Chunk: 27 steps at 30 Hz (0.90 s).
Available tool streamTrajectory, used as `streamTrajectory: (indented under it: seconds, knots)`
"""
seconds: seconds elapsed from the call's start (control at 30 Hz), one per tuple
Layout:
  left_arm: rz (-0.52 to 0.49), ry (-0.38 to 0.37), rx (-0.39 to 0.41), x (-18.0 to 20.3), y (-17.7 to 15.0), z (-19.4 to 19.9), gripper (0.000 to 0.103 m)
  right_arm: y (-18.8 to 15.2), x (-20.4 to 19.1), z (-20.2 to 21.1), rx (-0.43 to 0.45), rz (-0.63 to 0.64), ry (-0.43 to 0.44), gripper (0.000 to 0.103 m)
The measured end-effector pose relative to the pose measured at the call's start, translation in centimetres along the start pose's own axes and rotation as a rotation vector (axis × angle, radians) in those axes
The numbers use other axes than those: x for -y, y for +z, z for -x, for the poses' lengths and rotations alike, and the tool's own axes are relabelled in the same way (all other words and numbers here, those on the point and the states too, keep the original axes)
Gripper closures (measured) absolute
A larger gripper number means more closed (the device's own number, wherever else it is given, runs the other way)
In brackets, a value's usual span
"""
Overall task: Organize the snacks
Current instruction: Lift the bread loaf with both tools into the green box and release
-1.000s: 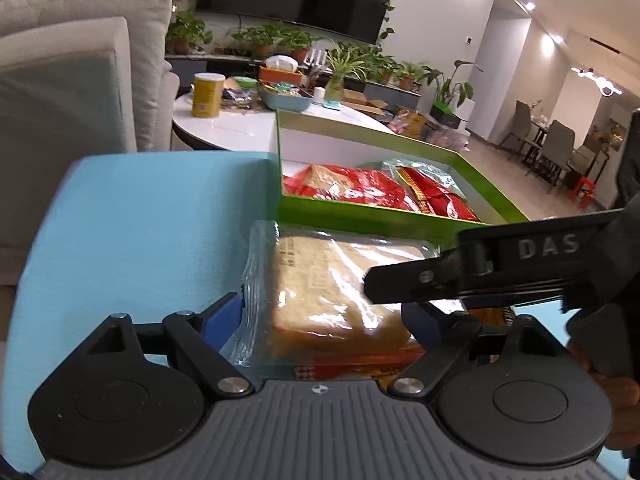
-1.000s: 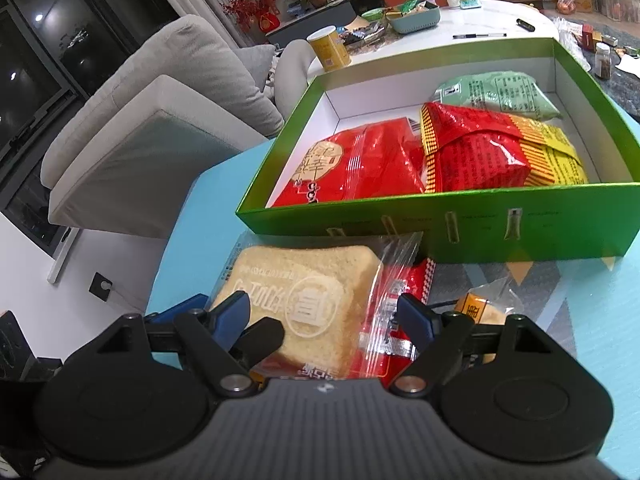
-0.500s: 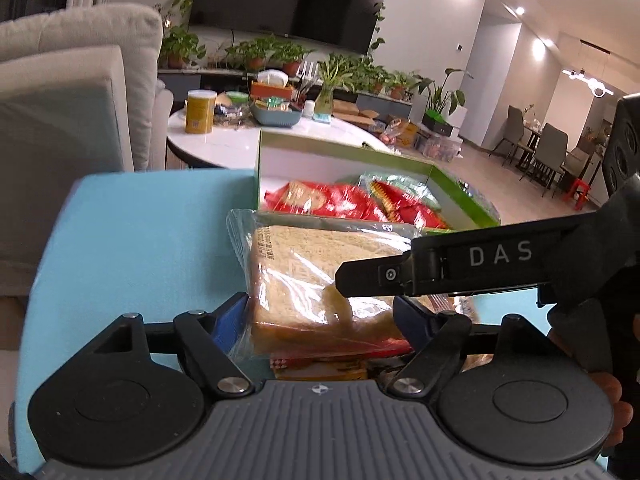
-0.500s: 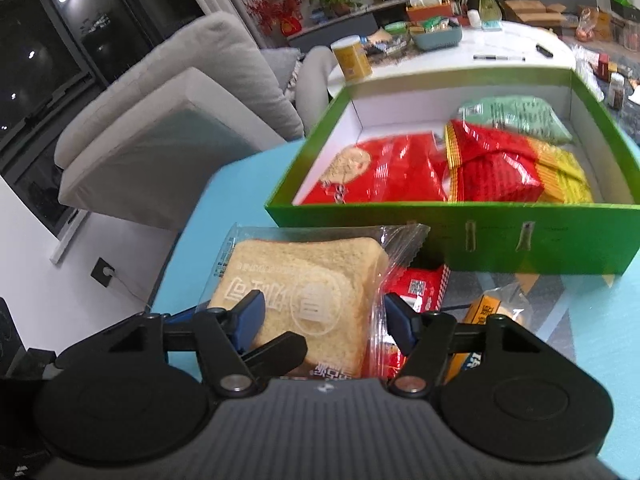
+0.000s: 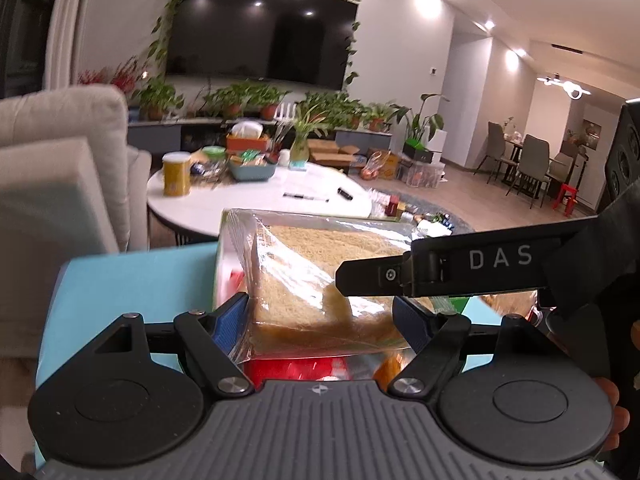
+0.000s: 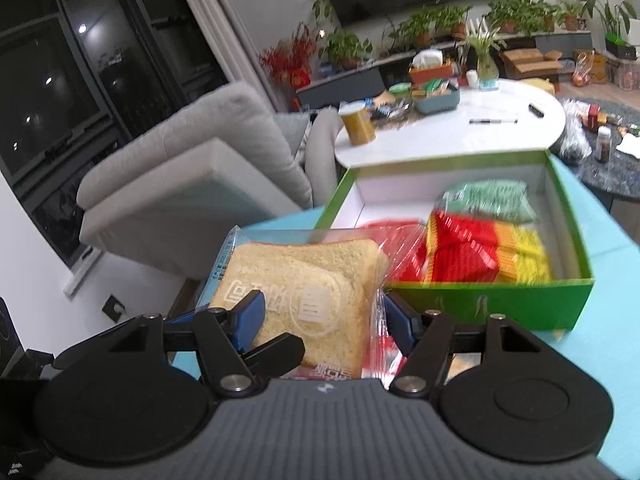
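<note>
A clear packet of sliced bread [image 5: 304, 264] hangs above the blue table [image 5: 132, 284], gripped from two sides. My left gripper [image 5: 320, 316] is shut on it, blue pads against both edges. The right gripper's black finger [image 5: 440, 272] crosses in front of the packet. In the right wrist view the bread packet [image 6: 304, 280] sits between the pads of my right gripper [image 6: 324, 316], also shut on it. The left gripper's finger [image 6: 276, 350] pokes in from the lower left. Beyond it the green box [image 6: 480, 304] holds red snack bags [image 6: 460, 252] and a green bag [image 6: 492, 200].
A red packet [image 5: 296, 368] and an orange one [image 5: 394, 364] lie on the table below the bread. A grey armchair [image 6: 192, 184] stands at the left. Behind the box is a white round table [image 6: 460, 128] with a yellow can [image 5: 176, 172].
Both grippers closed on the bread packet and rose with it off the table. The green box now sits lower in both views.
</note>
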<state>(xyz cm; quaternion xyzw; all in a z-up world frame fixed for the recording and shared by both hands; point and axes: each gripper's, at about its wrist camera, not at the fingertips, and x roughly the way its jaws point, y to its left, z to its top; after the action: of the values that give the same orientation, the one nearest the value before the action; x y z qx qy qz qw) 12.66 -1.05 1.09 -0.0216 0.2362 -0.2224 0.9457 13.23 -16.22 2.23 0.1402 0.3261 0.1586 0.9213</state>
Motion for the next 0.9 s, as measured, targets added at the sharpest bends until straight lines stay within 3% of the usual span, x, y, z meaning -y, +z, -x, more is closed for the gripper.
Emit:
streamTrajectory:
  seconds: [0.4,0.9]
  knots:
    - [-0.079,0.012,0.037,0.8,4.8,-5.6,0.027,5.5,3.2,-2.2,0.08,-0.011,0.003,0.041]
    - [-0.058,0.042,-0.042,-1.2,4.3,-12.7,0.027,6.5,6.5,-7.2,0.068,-0.05,-0.017,0.041]
